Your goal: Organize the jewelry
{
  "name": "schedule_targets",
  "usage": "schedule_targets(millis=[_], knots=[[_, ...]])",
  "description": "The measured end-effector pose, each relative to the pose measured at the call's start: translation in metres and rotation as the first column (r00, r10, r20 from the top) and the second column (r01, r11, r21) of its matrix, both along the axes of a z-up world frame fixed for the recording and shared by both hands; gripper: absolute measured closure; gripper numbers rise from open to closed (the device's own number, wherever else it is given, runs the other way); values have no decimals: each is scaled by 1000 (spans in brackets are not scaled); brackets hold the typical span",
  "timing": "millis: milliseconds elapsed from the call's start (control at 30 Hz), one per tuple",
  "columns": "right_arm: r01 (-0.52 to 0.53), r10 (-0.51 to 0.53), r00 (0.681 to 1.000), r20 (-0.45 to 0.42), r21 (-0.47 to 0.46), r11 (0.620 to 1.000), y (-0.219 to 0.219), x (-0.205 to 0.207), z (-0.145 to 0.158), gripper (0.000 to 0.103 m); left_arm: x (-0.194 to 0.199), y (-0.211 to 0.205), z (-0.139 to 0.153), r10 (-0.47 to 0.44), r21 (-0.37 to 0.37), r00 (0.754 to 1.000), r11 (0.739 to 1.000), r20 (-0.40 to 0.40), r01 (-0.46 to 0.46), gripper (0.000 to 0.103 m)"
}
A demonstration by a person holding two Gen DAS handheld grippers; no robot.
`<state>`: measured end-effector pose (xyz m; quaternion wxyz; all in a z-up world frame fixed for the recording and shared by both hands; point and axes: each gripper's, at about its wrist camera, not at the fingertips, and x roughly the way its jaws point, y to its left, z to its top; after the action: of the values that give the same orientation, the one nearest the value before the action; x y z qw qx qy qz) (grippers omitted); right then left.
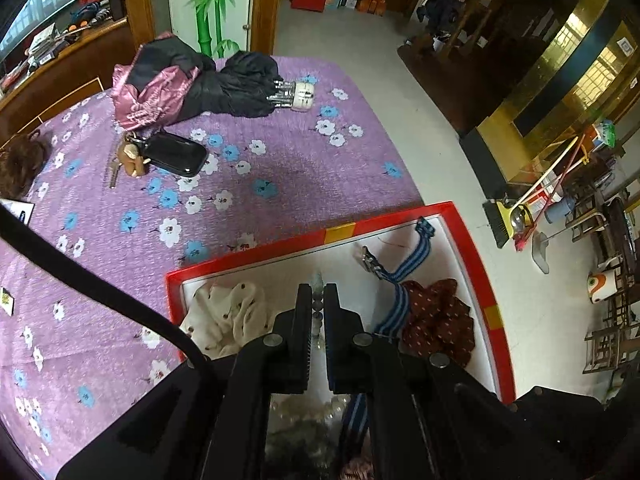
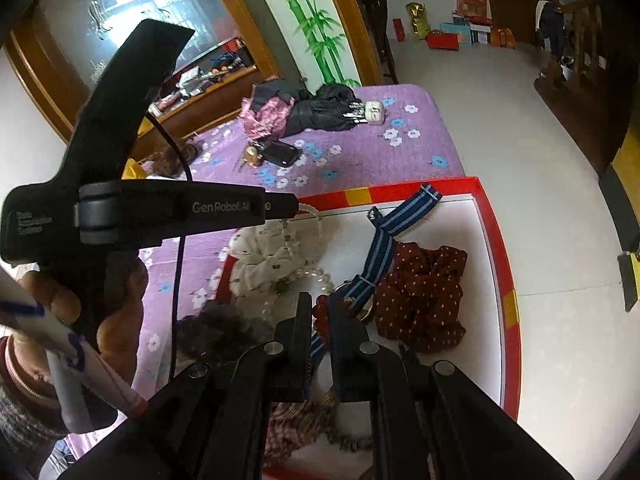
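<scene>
The left gripper [image 1: 318, 300] had its jaws pinched together on a pale bead strand [image 2: 312, 236], one string of small translucent round beads; in the left wrist view the beads ran in a line along the narrow gap between the fingers, long axis toward 12 o'clock. In the right wrist view the same strand hung from the tip of the left gripper as a loop and trailed down toward 6 o'clock into the red box [image 2: 510, 264], a shallow rectangular tray with a glossy red rim, yellow tabs and a white floor. The right gripper [image 2: 320, 312] had its jaws nearly pressed together on a red bead bracelet [image 2: 322, 314], of which a few dark-red glossy round beads showed between the fingers, stacked roughly toward 12 o'clock. Both held pieces were over the box. Inside it lay one watch [image 2: 362, 292] on a striped blue woven strap, long axis running from 7 toward 1 o'clock; one cream scrunchie [image 2: 264, 264] of gathered dotted cloth at 10 o'clock; and one maroon scrunchie [image 2: 420, 300] with white dots at 3 o'clock. The box sat on a purple tablecloth [image 1: 280, 168] with a printed flower pattern. At 11 o'clock on the cloth lay one folded black umbrella [image 1: 240, 88] and one glossy black case [image 1: 176, 156] with keys.
</scene>
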<state>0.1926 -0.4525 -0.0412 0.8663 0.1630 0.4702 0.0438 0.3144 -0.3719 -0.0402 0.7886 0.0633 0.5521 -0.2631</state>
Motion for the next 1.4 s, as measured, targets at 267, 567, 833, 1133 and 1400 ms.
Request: schedule_targets(millis=[267, 567, 833, 1133, 1400], knots=[[14, -15, 1000, -27, -49, 999, -7, 4, -14, 95, 6, -4, -14, -7, -1, 1000, 1000, -25, 7, 98], [54, -55, 998, -21, -62, 997, -16, -3, -10, 74, -2, 3, -3, 6, -64, 999, 998, -53, -10, 72], [119, -116, 993, 35, -92, 989, -38, -40, 15, 68, -38, 41, 40, 21, -112, 1000, 994, 16, -19, 58], [214, -219, 975, -40, -104, 971, -79, -72, -8, 68, -78, 138, 3, 206, -118, 977, 970, -56, -211, 55], [206, -222, 971, -83, -174, 963, -80, -56, -33, 68, -100, 144, -34, 199, -119, 975, 970, -103, -211, 55]])
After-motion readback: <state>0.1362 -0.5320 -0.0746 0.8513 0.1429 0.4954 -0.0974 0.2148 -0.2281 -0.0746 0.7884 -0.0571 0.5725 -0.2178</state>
